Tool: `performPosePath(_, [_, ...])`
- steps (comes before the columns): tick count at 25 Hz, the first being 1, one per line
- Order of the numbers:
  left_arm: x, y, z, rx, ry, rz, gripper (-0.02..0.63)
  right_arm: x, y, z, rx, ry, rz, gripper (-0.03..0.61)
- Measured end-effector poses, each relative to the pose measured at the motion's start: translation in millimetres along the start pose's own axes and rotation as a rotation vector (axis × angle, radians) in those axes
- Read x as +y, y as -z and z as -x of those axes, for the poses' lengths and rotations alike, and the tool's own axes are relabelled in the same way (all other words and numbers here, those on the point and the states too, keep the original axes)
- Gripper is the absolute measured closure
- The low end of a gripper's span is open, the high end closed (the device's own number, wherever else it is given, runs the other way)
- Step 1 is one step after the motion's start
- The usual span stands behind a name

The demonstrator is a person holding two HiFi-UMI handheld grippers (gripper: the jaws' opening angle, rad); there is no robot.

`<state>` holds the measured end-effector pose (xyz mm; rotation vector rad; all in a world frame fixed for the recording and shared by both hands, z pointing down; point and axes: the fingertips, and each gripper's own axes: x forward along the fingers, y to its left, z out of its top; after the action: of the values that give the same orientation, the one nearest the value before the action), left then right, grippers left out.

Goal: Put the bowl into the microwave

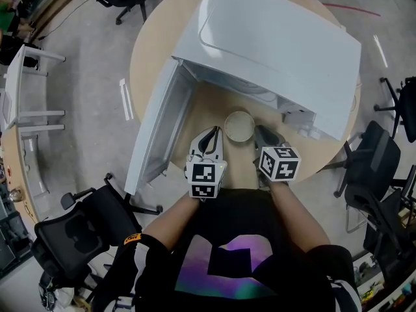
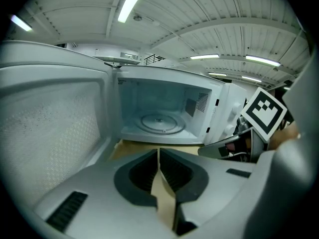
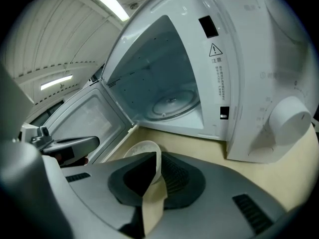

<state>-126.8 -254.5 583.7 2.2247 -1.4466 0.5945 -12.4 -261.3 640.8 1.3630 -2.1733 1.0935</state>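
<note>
Forearms extend forward side by side, right gripper pinching bowl rim.

The bowl sits on the table before the microwave, between the left gripper and right gripper.

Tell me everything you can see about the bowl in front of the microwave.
The bowl is small, round and off-white, with a smooth thin wall, and it looks empty. It stands upright and appears to rest on the tan table, just outside the open microwave. The right hand-held gripper has its jaws closed on the bowl's rim. Nothing else touches the bowl.
</note>
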Motion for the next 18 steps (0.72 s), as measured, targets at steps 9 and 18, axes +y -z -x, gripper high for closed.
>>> performPosePath(9, [7,4,-12,0.032,-0.002,-0.016,0.568,-6,3,-16,0.033,0.003,-0.055,0.56])
performPosePath(18, [11,2,-20,0.04,-0.001,-0.016,0.568,-4,-2,-23,0.036,-0.01,-0.067,0.56])
